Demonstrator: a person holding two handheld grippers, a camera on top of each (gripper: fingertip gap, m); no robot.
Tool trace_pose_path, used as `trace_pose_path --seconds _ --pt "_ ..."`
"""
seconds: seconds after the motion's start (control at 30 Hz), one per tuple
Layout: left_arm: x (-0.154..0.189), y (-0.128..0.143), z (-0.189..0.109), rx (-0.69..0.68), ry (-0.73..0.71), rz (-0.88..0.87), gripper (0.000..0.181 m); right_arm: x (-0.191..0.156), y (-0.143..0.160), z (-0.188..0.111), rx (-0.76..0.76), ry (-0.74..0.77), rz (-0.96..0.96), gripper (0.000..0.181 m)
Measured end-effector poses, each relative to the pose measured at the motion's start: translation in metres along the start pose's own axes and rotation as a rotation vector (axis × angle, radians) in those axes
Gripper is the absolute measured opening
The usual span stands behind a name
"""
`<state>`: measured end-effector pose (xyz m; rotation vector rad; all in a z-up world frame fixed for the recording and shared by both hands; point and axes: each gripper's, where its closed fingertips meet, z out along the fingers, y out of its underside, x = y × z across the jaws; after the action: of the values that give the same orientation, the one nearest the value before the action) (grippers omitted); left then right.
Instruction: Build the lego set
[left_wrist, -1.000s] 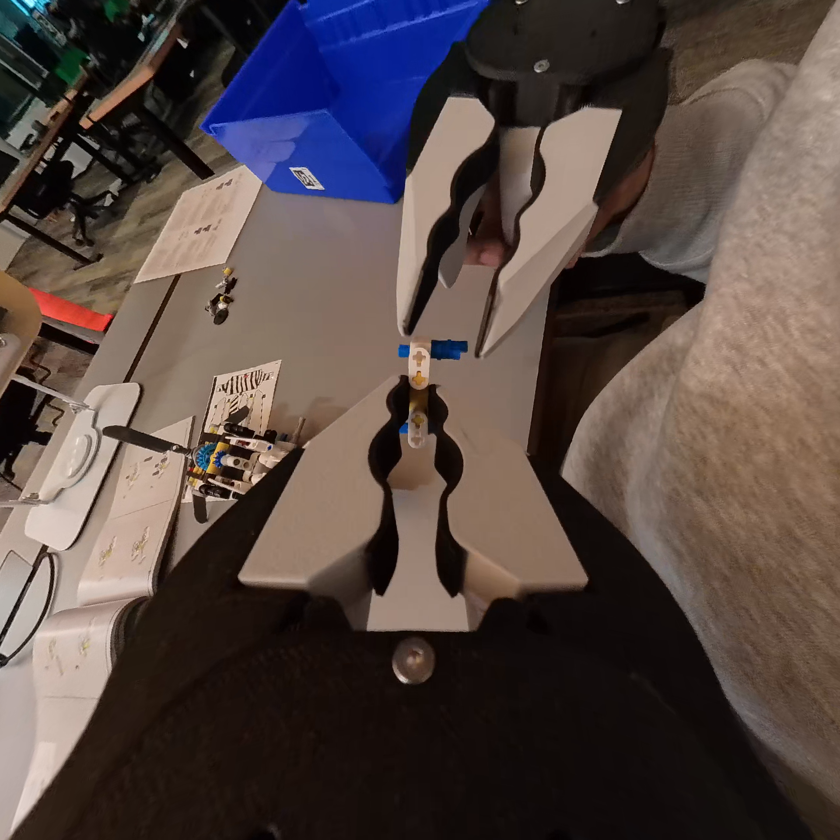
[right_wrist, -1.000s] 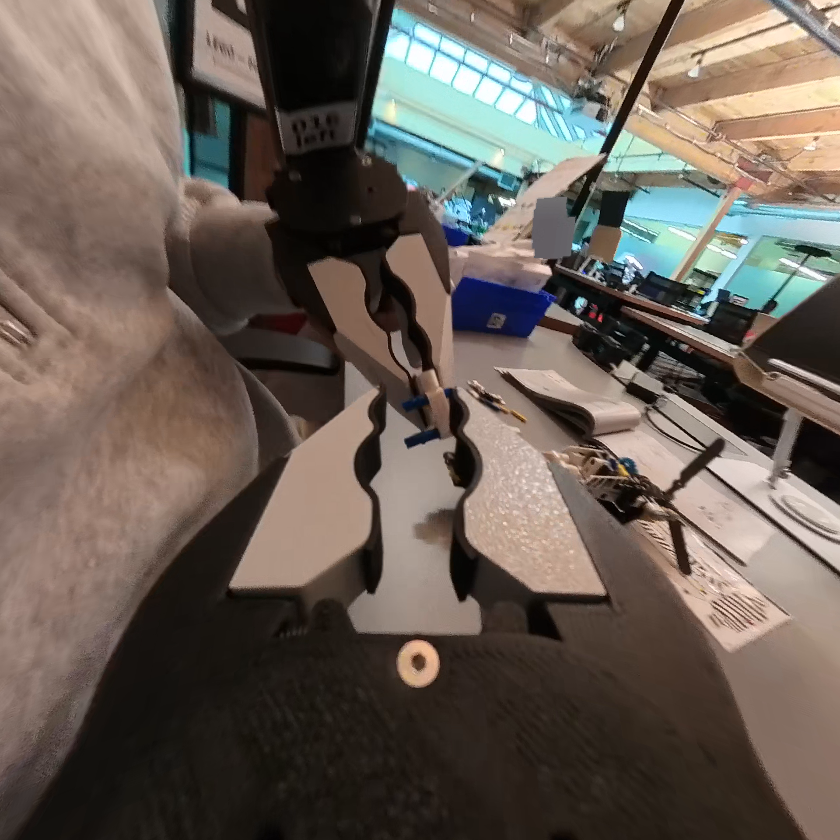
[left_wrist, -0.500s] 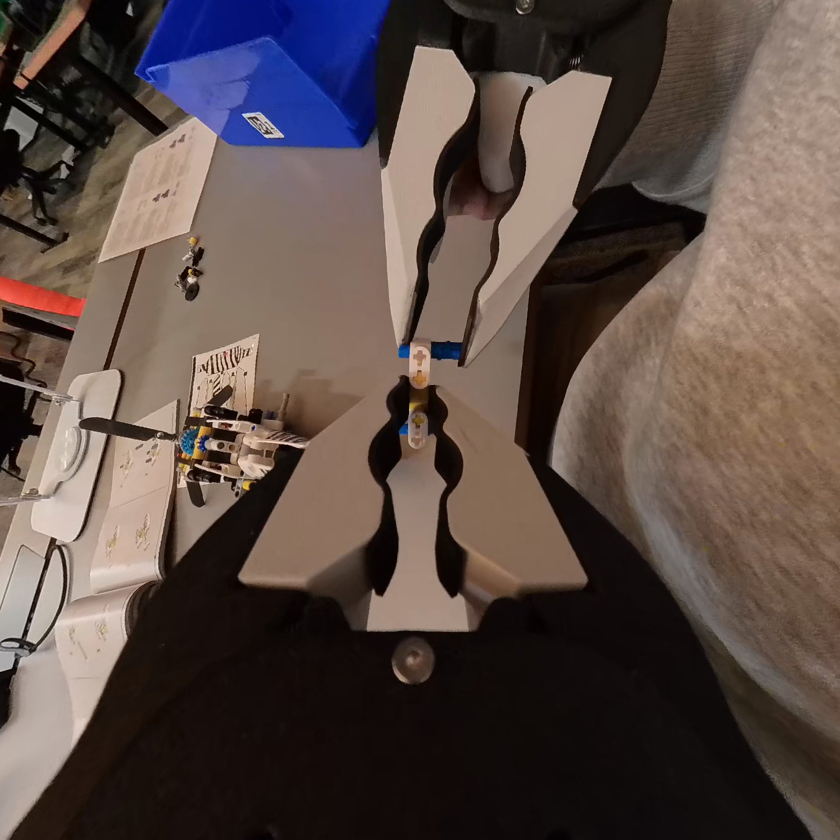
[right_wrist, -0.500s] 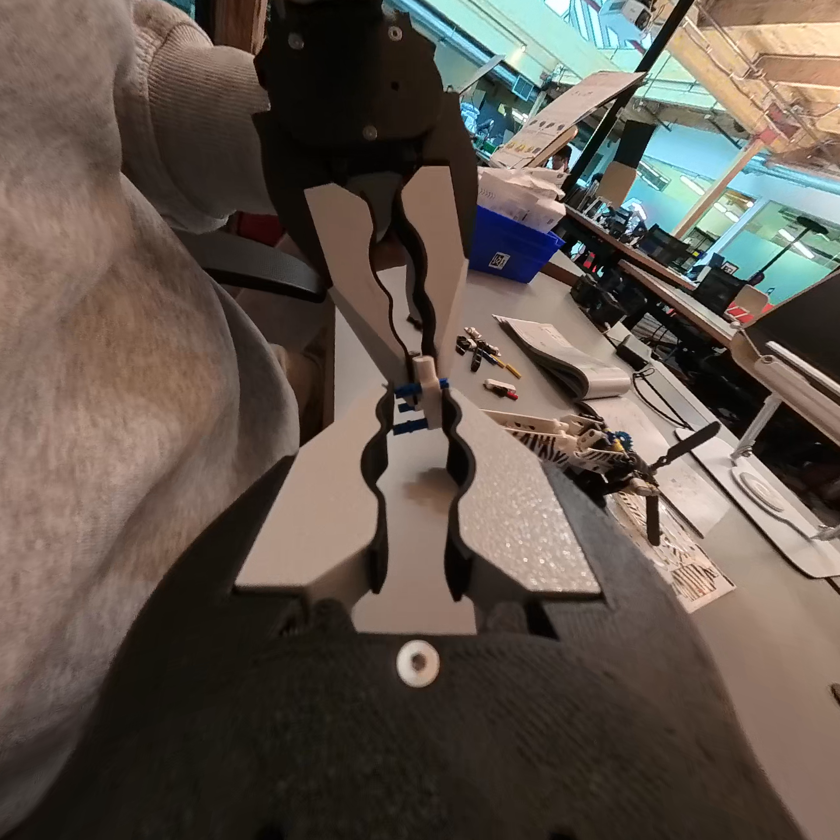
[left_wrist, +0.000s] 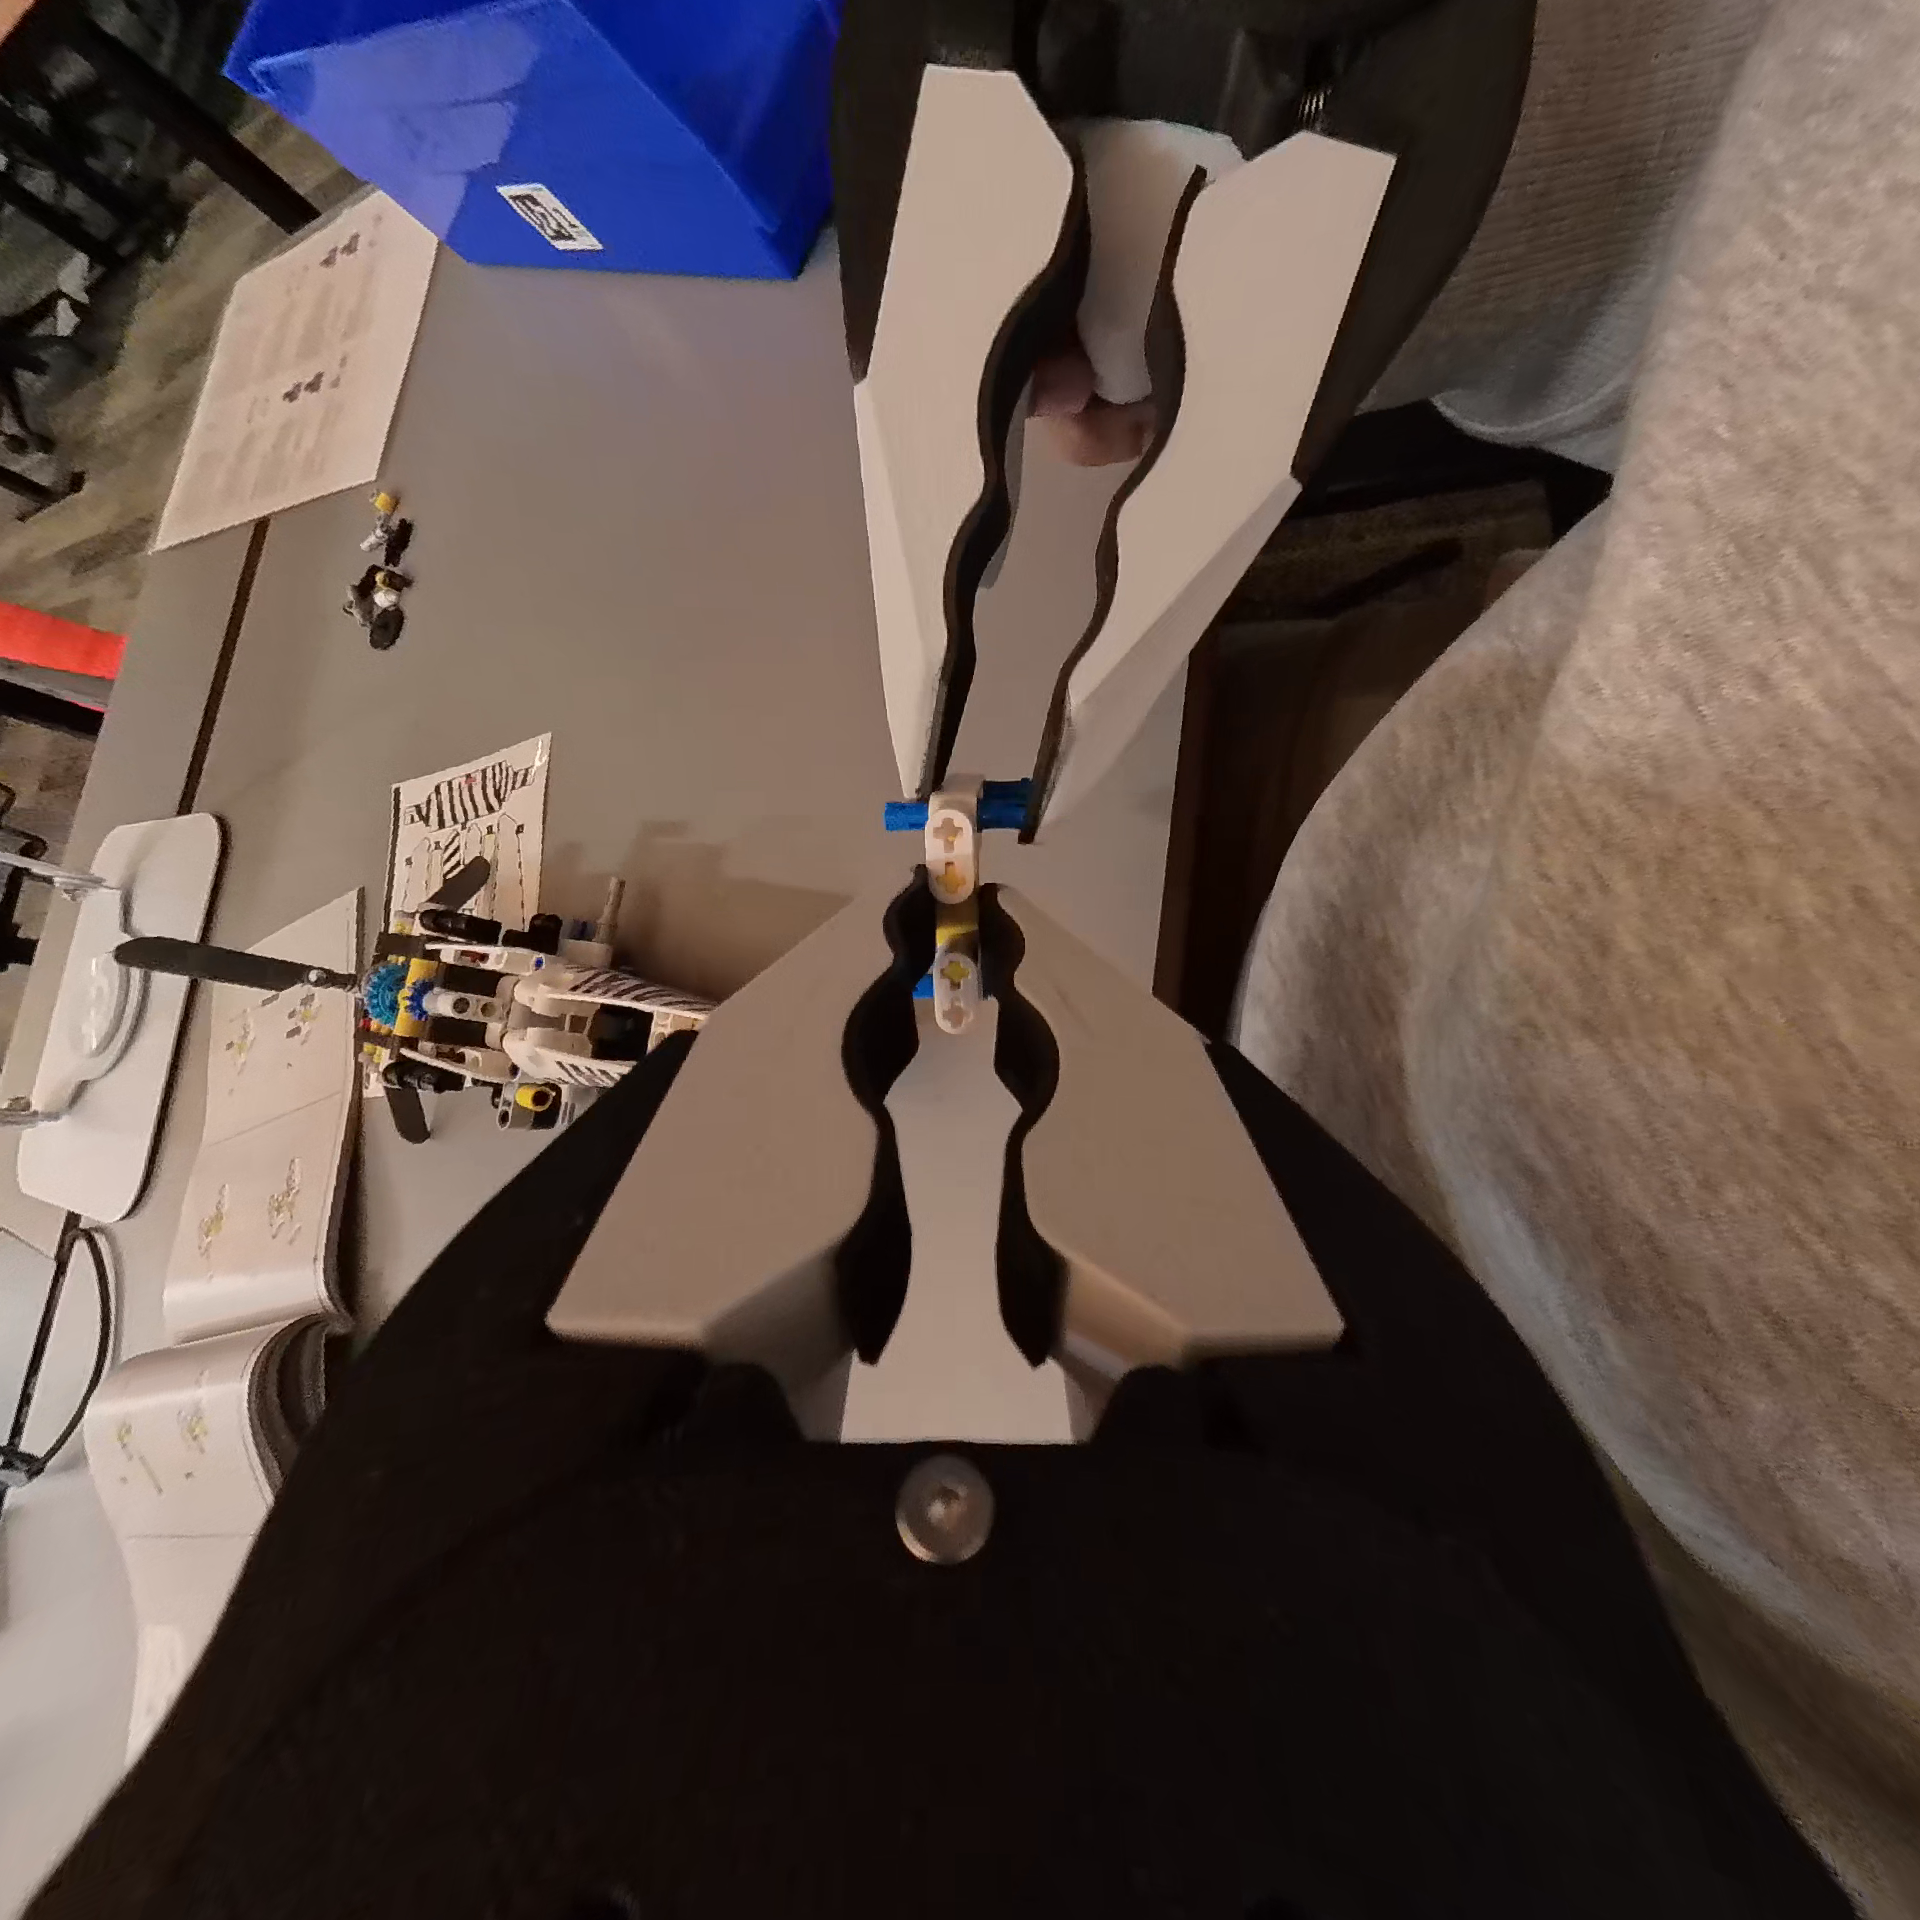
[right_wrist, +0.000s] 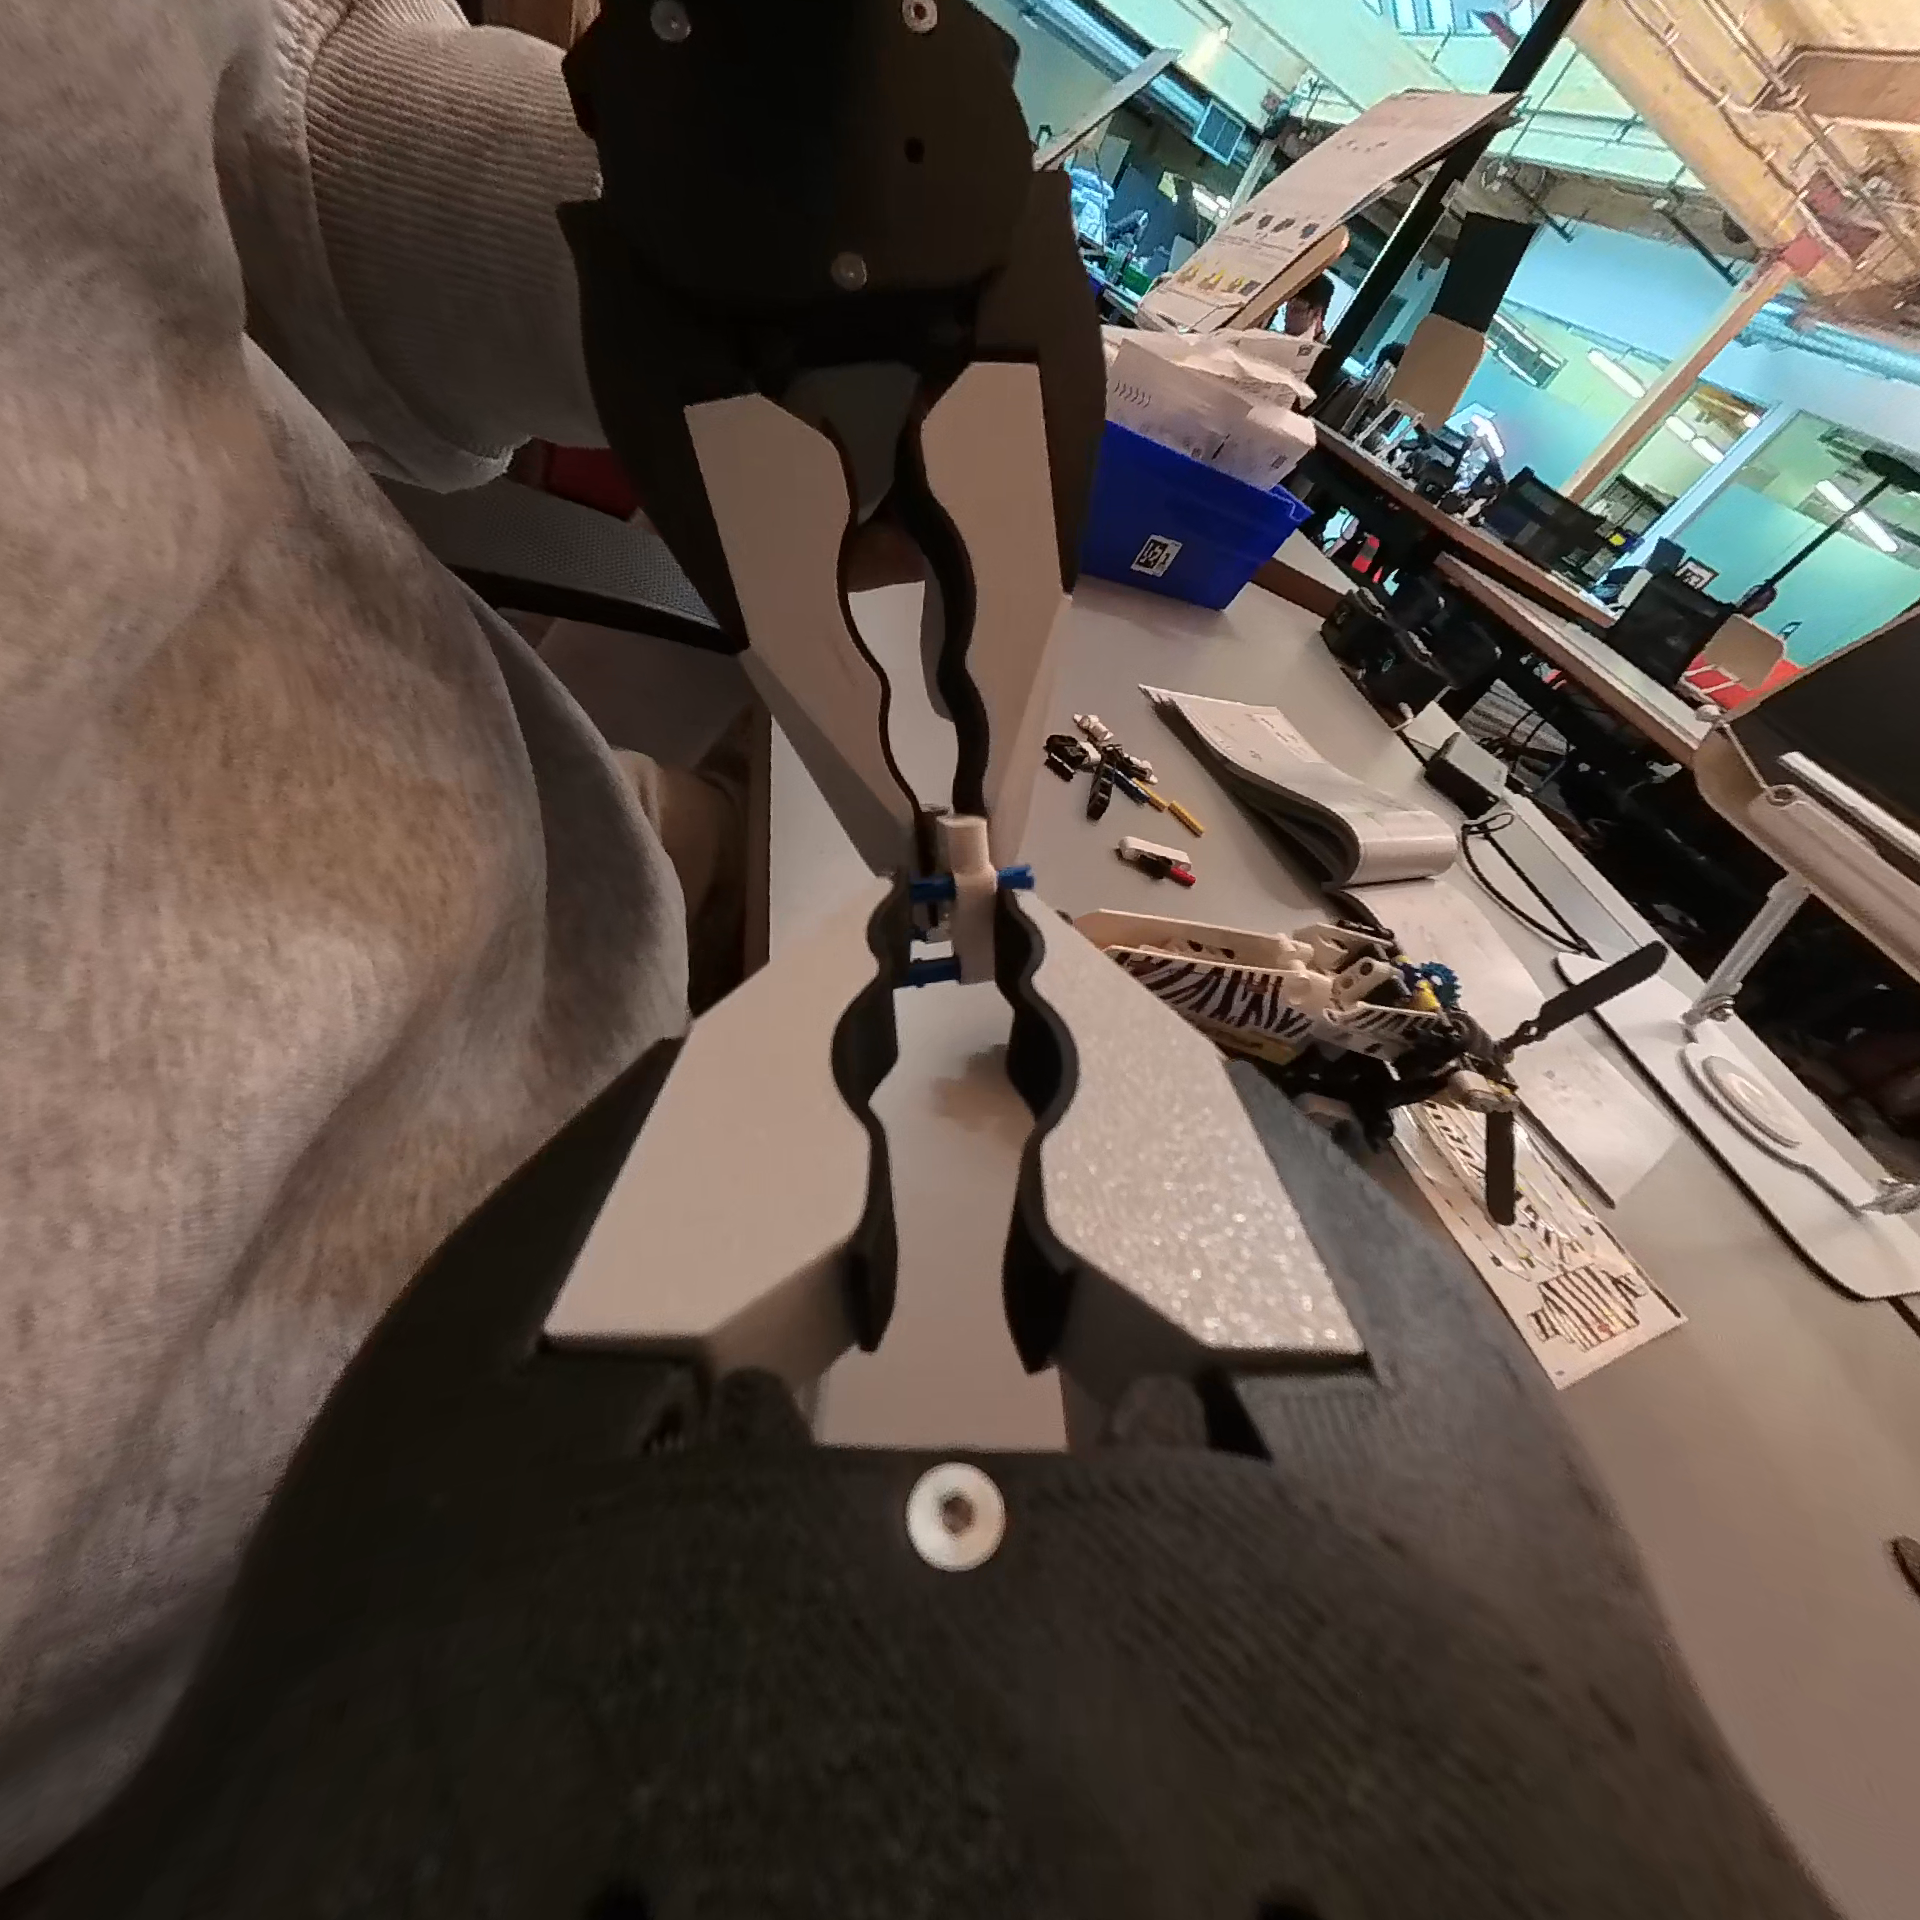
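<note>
Left tool (left_wrist: 951, 904) grips a white beam (left_wrist: 954, 914); right tool (right_wrist: 945, 914) clamps its blue pin (right_wrist: 928, 886); half-built plane (right_wrist: 1299, 997) waits on the bench (left_wrist: 644, 582), loose parts (right_wrist: 1117, 774) left

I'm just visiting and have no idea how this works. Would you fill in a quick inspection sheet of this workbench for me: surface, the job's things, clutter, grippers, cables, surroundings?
Surface: grey table, mostly bare in the middle.
Job's things: small white beam with blue pins held in the air between both grippers; half-built zebra-striped model with propeller on a sticker sheet; open instruction booklet.
Clutter: loose small parts; blue bin; printed sheet.
Grippers: left gripper shut on the beam's lower end; right gripper closed around the top blue pin.
Cables: black cable beside the booklet.
Surroundings: workshop with other desks; grey sleeve close by.
</note>
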<state>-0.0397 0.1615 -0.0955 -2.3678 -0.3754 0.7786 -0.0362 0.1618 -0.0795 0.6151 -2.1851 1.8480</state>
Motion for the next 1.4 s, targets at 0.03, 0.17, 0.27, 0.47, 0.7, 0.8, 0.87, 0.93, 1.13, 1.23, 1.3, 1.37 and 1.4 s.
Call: trace_pose_path --seconds 0.03,0.17,0.27,0.47,0.7,0.8,0.87,0.93,1.13,1.23,1.3,1.37,1.4 --pt "0.0 0.0 0.0 -0.002 0.002 0.003 0.006 0.0 0.0 0.0 -0.001 -0.004 -0.001 0.014" --pt "-0.004 0.001 0.0 0.002 -0.023 0.002 0.006 0.003 0.0 0.002 0.01 0.01 0.012 0.014" --pt "-0.01 -0.001 -0.004 0.038 -0.031 -0.033 0.006 0.007 -0.006 0.003 0.074 0.051 0.009 0.015" --pt "-0.025 -0.006 -0.015 0.139 -0.076 -0.105 0.006 0.03 -0.029 -0.02 0.311 0.075 0.226 0.038" --pt "-0.034 -0.049 -0.035 0.48 -0.054 -0.278 0.006 0.027 -0.034 -0.019 0.406 -0.033 0.371 0.04" --pt "-0.032 -0.059 -0.037 0.575 0.007 -0.348 0.006 0.029 -0.048 -0.03 0.535 -0.062 0.424 0.03" --pt "-0.03 -0.061 -0.037 0.593 0.018 -0.353 0.006 0.033 -0.051 -0.037 0.579 -0.071 0.448 0.028" --pt "-0.03 -0.066 -0.04 0.64 0.035 -0.374 0.006 0.034 -0.049 -0.039 0.578 -0.078 0.457 0.029" --pt "-0.027 -0.081 -0.042 0.767 0.124 -0.494 0.005 0.025 -0.056 -0.034 0.592 -0.111 0.443 0.024" --pt "-0.023 -0.082 -0.037 0.771 0.172 -0.535 0.005 0.028 -0.058 -0.035 0.613 -0.07 0.431 0.017" --pt "-0.023 -0.082 -0.038 0.781 0.191 -0.549 0.006 0.028 -0.06 -0.037 0.63 -0.087 0.446 0.012" --pt "-0.021 -0.081 -0.037 0.773 0.213 -0.559 0.006 0.031 -0.063 -0.041 0.671 -0.096 0.47 0.004" --pt "-0.02 -0.08 -0.036 0.763 0.219 -0.557 0.006 0.032 -0.064 -0.044 0.693 -0.094 0.482 0.0"
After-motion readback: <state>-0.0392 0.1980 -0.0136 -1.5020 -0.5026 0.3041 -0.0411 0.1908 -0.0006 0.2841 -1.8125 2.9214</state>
